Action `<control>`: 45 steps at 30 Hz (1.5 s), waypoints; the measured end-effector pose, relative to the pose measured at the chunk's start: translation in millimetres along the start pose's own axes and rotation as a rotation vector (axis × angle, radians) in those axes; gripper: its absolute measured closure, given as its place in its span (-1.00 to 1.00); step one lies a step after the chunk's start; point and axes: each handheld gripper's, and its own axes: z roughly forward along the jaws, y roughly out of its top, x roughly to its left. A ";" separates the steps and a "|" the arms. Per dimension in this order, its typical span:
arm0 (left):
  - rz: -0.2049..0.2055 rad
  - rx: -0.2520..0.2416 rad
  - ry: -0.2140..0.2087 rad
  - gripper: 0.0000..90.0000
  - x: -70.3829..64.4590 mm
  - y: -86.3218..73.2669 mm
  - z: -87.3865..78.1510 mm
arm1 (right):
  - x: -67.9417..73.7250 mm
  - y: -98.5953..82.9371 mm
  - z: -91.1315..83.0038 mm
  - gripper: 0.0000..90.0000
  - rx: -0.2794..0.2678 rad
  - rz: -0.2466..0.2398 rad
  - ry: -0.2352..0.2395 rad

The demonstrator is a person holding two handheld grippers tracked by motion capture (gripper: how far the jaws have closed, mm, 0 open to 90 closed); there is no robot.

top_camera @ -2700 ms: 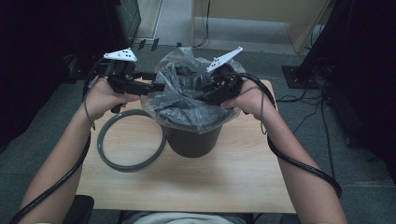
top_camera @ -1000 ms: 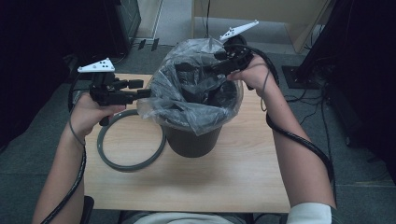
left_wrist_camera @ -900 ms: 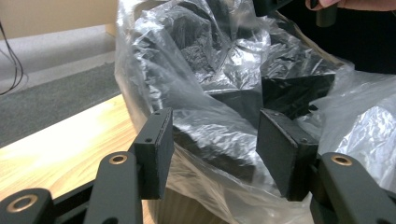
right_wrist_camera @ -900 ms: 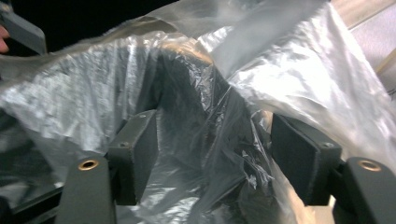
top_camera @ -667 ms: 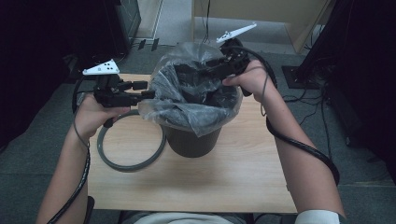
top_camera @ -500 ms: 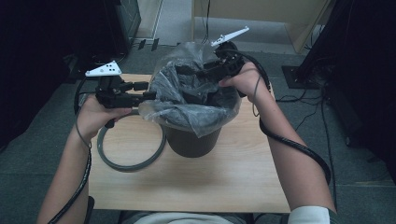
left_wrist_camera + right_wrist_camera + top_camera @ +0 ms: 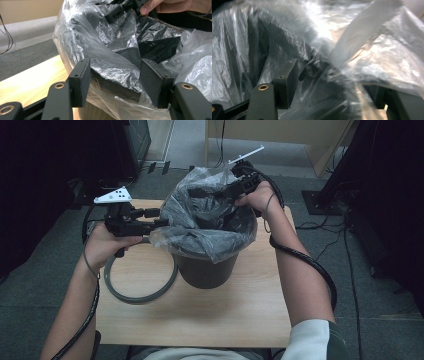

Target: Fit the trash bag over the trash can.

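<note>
One bin [image 7: 205, 270] near the middle of the tabletop [image 7: 200, 325]. One thin clear bag [image 7: 200, 232] puffed up in its mouth and draped over the rim. One grey ring [image 7: 125, 296] flat on the wood at 9 o'clock from the bin, just beside it. Two tools, one in each hand.

Left tool [image 7: 157, 222] at 10 o'clock on the bin's rim. Spread wide, with the bag's edge and the rim between its two sides, not pinched. Right tool [image 7: 200, 193] at 1 o'clock, up above the rim and poked into the bag. Also spread wide, with loose film across the gap. Gripping nothing, going by the blurry close view.

Could go wrong in a few ways:

- Might rip the bag if pulled hard from both sides at once, being so thin.
- Might poke a hole in the film with a hard black tip.
- Might let the edge slip back down into the bin if squeezed on too little film.
- Might tip or slide the bin if tugged sideways at the rim, with no weight inside to hold it down.
- Might bump the ring toward the 9 o'clock edge of the tabletop with the left arm, being so near.

Counted: one bin, one bag, one ring, one tabletop, two tools, two hands.
</note>
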 end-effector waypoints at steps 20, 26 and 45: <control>0.025 -0.027 0.029 -0.07 2.2 0.4 5.7 | 10.6 -0.6 -28.7 -0.31 -0.075 -0.161 0.050; 0.055 -0.056 0.057 -0.10 12.1 18.5 8.9 | 27.9 -10.7 -46.0 -0.30 -0.083 -0.228 0.063; 0.143 -0.022 0.090 -0.06 54.4 69.8 72.4 | 21.2 -13.6 -38.4 -0.28 -0.123 -0.173 0.045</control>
